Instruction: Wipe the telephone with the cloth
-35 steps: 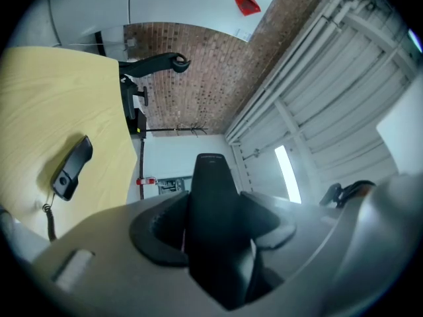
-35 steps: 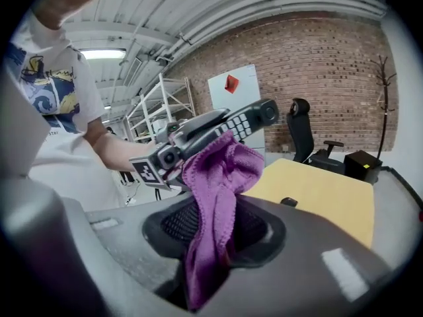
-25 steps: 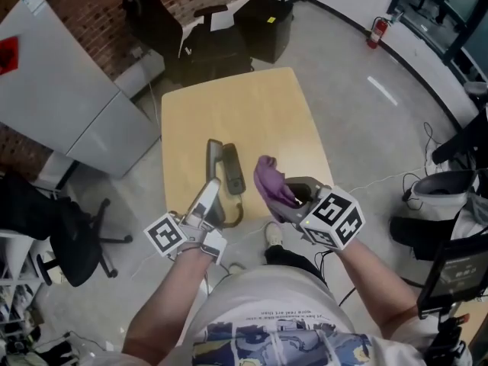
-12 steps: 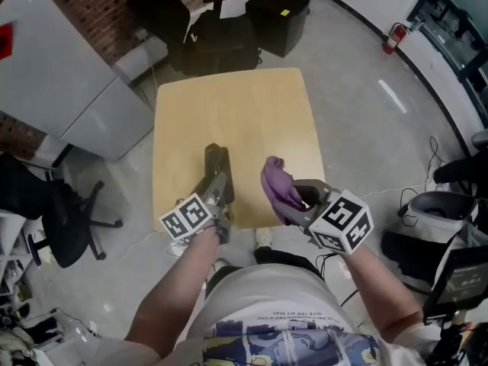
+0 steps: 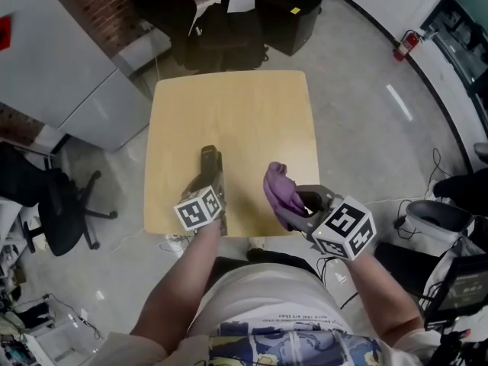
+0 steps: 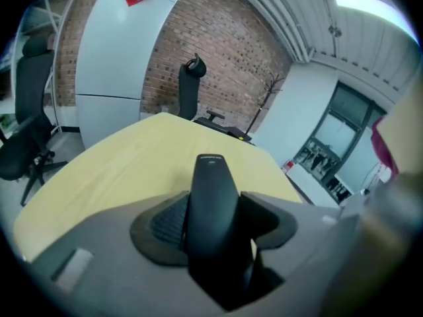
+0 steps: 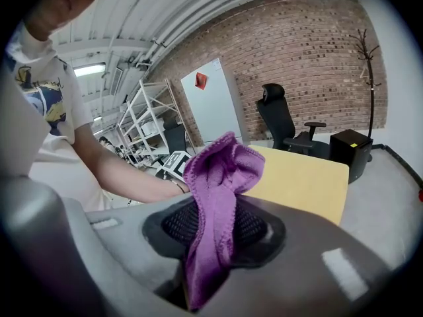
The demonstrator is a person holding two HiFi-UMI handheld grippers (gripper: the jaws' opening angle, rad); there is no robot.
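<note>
Table | telephone clamped: left gripper view only | cloth held

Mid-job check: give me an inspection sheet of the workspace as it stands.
Surface: wooden table, mostly bare.
Job's things: handset and purple cloth, apart from each other.
Clutter: nothing seen.
Tools: left tool clamped on handset; right tool clamped on purple cloth.
Cables: one cable on the floor, right of the table.
Surroundings: office chair, black box, brick wall.
</note>
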